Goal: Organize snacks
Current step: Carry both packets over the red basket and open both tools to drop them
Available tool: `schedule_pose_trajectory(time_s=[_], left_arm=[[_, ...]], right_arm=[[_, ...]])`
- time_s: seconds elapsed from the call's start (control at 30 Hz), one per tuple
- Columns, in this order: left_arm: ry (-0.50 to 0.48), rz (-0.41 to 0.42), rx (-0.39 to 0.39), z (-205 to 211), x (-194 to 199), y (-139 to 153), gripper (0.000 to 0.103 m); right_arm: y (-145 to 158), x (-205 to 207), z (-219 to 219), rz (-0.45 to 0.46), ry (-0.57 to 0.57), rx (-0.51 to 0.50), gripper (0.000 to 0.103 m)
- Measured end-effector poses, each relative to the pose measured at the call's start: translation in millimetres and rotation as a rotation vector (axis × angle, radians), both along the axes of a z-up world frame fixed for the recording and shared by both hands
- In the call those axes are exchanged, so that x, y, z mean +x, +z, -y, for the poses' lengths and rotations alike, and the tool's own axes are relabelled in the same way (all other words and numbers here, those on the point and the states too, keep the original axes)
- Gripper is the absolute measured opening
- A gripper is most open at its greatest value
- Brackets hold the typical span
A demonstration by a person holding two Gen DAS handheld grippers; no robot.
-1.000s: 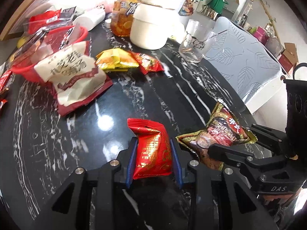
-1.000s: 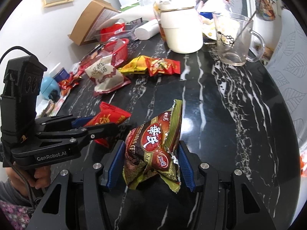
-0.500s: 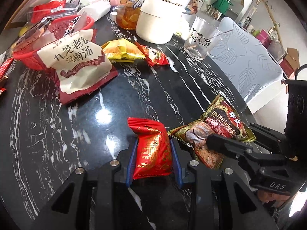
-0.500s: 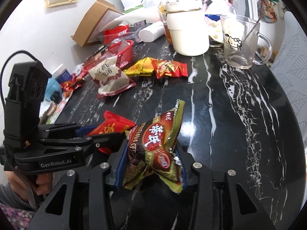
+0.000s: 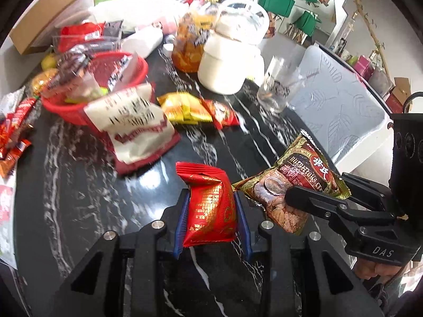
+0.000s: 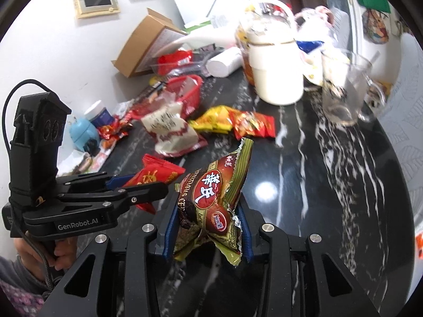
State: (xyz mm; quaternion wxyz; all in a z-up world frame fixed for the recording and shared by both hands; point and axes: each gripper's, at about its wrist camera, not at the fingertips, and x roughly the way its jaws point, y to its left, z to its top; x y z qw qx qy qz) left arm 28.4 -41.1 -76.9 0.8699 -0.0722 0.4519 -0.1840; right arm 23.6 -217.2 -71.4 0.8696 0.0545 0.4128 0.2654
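Far left of the marble table [image 5: 79,198]: red basket [image 5: 66,111] partly filled with wrapped snacks, more loose red sachets [image 5: 13,142] scattered at the table edge just outside it. Just right of the basket, leaning against its rim: large white-and-red pouch [image 5: 134,124], not yet stowed. Next along: yellow packet [image 5: 182,108] and small red packet [image 5: 222,113], side by side on the marble, untouched. Behind them: white jar [image 5: 227,68] and glass mug [image 5: 277,89], not snacks, probably to stay put. Near centre: left gripper [image 5: 211,216] clamped on the red foil snack [image 5: 208,206], blue pads pressing both sides, packet apparently clear of the table. Right of that: right gripper [image 6: 207,227] pinched tight on the brown-green cereal sachet [image 6: 214,198], wrapper crumpled between the pads, likewise held above the surface. Progress judged as early-to-middle: two items in hand and bound, presumably, for the basket; at least three packets plus the left-edge sachets left to gather. Basket looks crowded already, so room for the large pouch uncertain.
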Motion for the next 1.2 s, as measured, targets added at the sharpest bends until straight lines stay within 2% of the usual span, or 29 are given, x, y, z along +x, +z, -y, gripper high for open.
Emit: schedule_pose_trajectory(time_s=[0.37, 0.67, 0.9, 1.2], left_arm=[[0.079, 0.116, -0.006, -32.0, 16.6, 47.1, 0.032], [0.166, 0.180, -0.004, -64.8, 49.6, 70.0, 0.032], [0.221, 0.217, 0.015, -89.9, 78.8, 79.5, 0.032], [0.271, 0.223, 0.061, -110.0, 111.3, 71.4, 0.032]], right_arm=[[38.9, 28.1, -29.2, 0.072, 0.083, 0.022, 0.038], [64.5, 67.5, -63.4, 0.132, 0.140, 0.008, 0.038], [77.1, 106.1, -91.8, 0.171, 0.173, -0.024, 0.038], [69.3, 155.3, -126.4, 0.188, 0.187, -0.083, 0.038]])
